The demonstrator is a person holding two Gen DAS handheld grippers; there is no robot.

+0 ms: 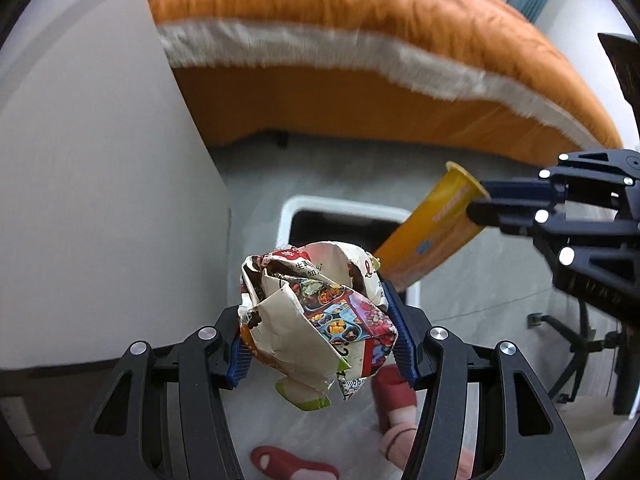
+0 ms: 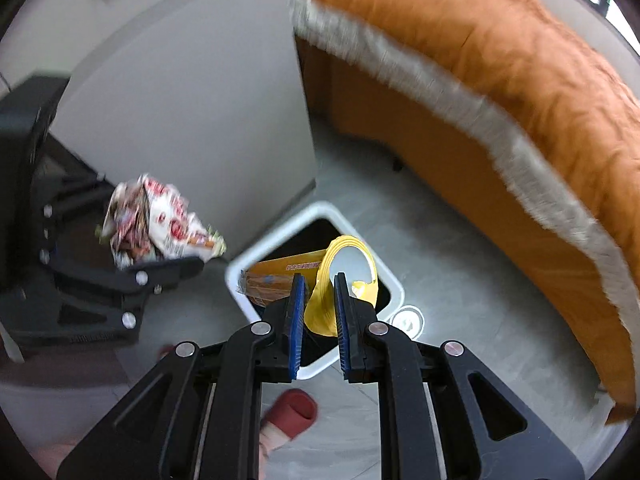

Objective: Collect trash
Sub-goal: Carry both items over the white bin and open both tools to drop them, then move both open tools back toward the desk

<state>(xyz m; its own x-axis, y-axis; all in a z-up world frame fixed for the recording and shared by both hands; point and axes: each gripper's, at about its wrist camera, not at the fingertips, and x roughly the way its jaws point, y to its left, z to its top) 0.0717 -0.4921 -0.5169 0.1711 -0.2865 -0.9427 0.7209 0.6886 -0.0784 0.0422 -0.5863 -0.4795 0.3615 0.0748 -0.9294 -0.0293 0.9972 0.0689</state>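
Note:
My left gripper (image 1: pixel 316 344) is shut on a crumpled printed snack wrapper (image 1: pixel 312 312) and holds it above the floor, just in front of a white bin (image 1: pixel 286 220) with a black liner. My right gripper (image 2: pixel 318 304) is shut on a yellow-orange paper cup (image 2: pixel 344 280), held over the same white bin (image 2: pixel 240 292). In the left wrist view the cup (image 1: pixel 436 224) and the right gripper (image 1: pixel 484 208) are at the right, above the bin. In the right wrist view the wrapper (image 2: pixel 156 220) and the left gripper (image 2: pixel 132 276) are at the left.
An orange bed with a white-fringed blanket (image 1: pixel 360 32) fills the back and right. A pale cabinet panel (image 1: pixel 100 200) stands left of the bin. Red slippers and feet (image 1: pixel 296 460) are below on the grey floor. A round floor drain (image 2: pixel 408 320) lies right of the bin. Chair legs (image 1: pixel 580 344) stand at right.

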